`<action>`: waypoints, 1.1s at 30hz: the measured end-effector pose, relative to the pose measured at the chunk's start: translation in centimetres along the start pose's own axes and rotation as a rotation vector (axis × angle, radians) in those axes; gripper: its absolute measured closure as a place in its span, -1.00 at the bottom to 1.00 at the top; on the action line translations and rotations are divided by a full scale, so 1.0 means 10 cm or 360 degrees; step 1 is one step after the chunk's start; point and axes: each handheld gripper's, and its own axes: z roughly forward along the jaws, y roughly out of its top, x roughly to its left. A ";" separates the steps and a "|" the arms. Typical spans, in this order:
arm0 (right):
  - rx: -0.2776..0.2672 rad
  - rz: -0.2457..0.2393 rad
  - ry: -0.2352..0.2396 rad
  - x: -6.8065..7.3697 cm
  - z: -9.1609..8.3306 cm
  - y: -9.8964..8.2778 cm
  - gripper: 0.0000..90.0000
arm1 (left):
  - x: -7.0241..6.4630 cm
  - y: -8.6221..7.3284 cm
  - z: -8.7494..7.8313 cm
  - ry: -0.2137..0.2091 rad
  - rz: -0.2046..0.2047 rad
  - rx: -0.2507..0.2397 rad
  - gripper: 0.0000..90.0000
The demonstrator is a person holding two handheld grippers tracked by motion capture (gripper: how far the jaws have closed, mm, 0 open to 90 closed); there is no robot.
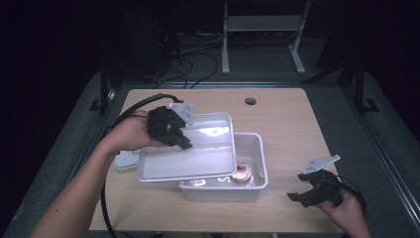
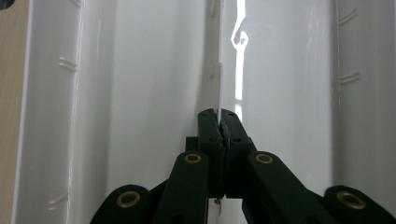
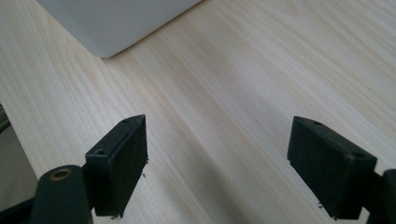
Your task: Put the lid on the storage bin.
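Gripping a white lid (image 1: 198,153) by its rim, the left tool (image 1: 184,144) (clamped shut) is hovering it over the open box (image 1: 250,186); next likely lowering squarely. Right tool (image 1: 304,191) is resting wide open, empty, on the tabletop (image 1: 292,124).

A pale wood-grain counter (image 1: 292,124) with rounded corners stood on a grey floor (image 1: 346,114) in a darkened room, lit from above while everything past it fell into near-black. A small round hole (image 1: 250,101) sat near the counter's far edge. Beyond it, a white metal frame (image 1: 262,29) rose on two feet, and black cables (image 1: 190,67) lay looped across the floor beside it. Dark rails (image 1: 391,148) ran along the right side.
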 end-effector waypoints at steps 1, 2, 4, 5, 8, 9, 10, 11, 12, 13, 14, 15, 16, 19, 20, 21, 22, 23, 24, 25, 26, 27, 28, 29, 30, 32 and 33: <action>-0.0004 -0.0002 -0.0003 0.00 -0.01 0.00 -0.57 | 0.00 0.04 0.03 0.0002 0.0005 -0.0001 0.98; -0.0010 -0.0001 -0.0005 0.00 -0.02 0.01 -0.57 | 0.00 0.07 0.04 -0.0001 0.0009 -0.0004 0.98; -0.0017 -0.0001 -0.0003 0.00 -0.03 0.01 -0.57 | 0.01 0.13 0.08 -0.0012 0.0018 -0.0003 0.98; -0.0019 0.0000 -0.0003 0.00 -0.02 0.01 -0.57 | 0.02 0.16 0.12 -0.0017 0.0022 -0.0003 0.98; -0.0019 0.0006 0.0002 0.02 -0.02 0.00 -0.57 | 0.01 0.23 0.20 -0.0027 0.0028 0.0022 0.98; -0.0022 0.0003 0.0004 0.02 -0.03 0.00 -0.56 | 0.01 0.26 0.23 -0.0028 0.0029 0.0025 0.98; -0.0023 0.0000 0.0004 0.03 -0.03 -0.01 -0.57 | 0.01 0.29 0.26 -0.0035 0.0039 0.0029 0.98; -0.0023 -0.0005 0.0003 0.04 -0.04 -0.01 -0.56 | 0.01 0.31 0.29 -0.0041 0.0043 0.0030 0.98; -0.0026 -0.0010 0.0000 0.04 -0.05 -0.01 -0.56 | 0.02 0.33 0.32 -0.0040 0.0044 0.0026 0.98; -0.0030 -0.0008 0.0000 0.04 -0.06 -0.01 -0.56 | 0.03 0.35 0.35 -0.0048 0.0048 0.0036 0.98; -0.0032 -0.0004 0.0003 0.04 -0.06 -0.01 -0.56 | 0.03 0.38 0.39 -0.0050 0.0051 0.0044 0.98; -0.0031 -0.0002 0.0006 0.04 -0.05 -0.02 -0.56 | 0.04 0.40 0.42 -0.0056 0.0054 0.0056 0.99; -0.0031 -0.0005 0.0006 0.03 -0.05 -0.02 -0.56 | 0.05 0.42 0.45 -0.0064 0.0063 0.0061 0.99; -0.0026 0.0003 0.0011 0.02 -0.04 -0.02 -0.56 | 0.08 0.48 0.54 -0.0081 0.0071 0.0071 0.98; -0.0025 0.0004 0.0009 0.02 -0.04 -0.02 -0.56 | 0.09 0.50 0.57 -0.0077 0.0075 0.0083 0.98; -0.0025 0.0002 0.0009 0.01 -0.03 -0.02 -0.56 | 0.10 0.52 0.60 -0.0079 0.0080 0.0091 0.98; -0.0024 0.0001 0.0009 0.01 -0.03 -0.02 -0.56 | 0.11 0.54 0.64 -0.0088 0.0084 0.0094 0.99; -0.0025 0.0001 0.0010 0.01 -0.03 -0.02 -0.56 | 0.11 0.56 0.66 -0.0094 0.0081 0.0094 0.98; -0.0024 -0.0002 0.0010 0.01 -0.02 -0.01 -0.56 | 0.11 0.58 0.68 -0.0095 0.0083 0.0098 0.98; -0.0024 -0.0005 0.0009 0.02 -0.02 -0.01 -0.56 | 0.11 0.59 0.70 -0.0095 0.0087 0.0105 0.98; -0.0024 -0.0007 0.0009 0.02 -0.02 -0.01 -0.56 | 0.11 0.61 0.72 -0.0095 0.0089 0.0110 0.98; -0.0025 -0.0008 0.0009 0.02 -0.03 -0.01 -0.56 | 0.11 0.62 0.73 -0.0100 0.0088 0.0113 0.98; -0.0028 -0.0006 0.0011 0.02 -0.03 -0.02 -0.56 | 0.11 0.63 0.75 -0.0099 0.0089 0.0114 0.99; -0.0029 -0.0009 0.0011 0.02 -0.03 -0.02 -0.56 | 0.12 0.64 0.75 -0.0096 0.0092 0.0120 0.98; -0.0028 -0.0008 0.0012 0.02 -0.04 -0.02 -0.56 | 0.12 0.65 0.76 -0.0094 0.0083 0.0116 0.98; -0.0031 -0.0005 0.0010 0.02 -0.04 -0.03 -0.56 | 0.13 0.66 0.78 -0.0097 0.0083 0.0127 0.98; -0.0031 -0.0005 0.0011 0.02 -0.05 -0.03 -0.56 | 0.13 0.66 0.80 -0.0094 0.0077 0.0134 0.98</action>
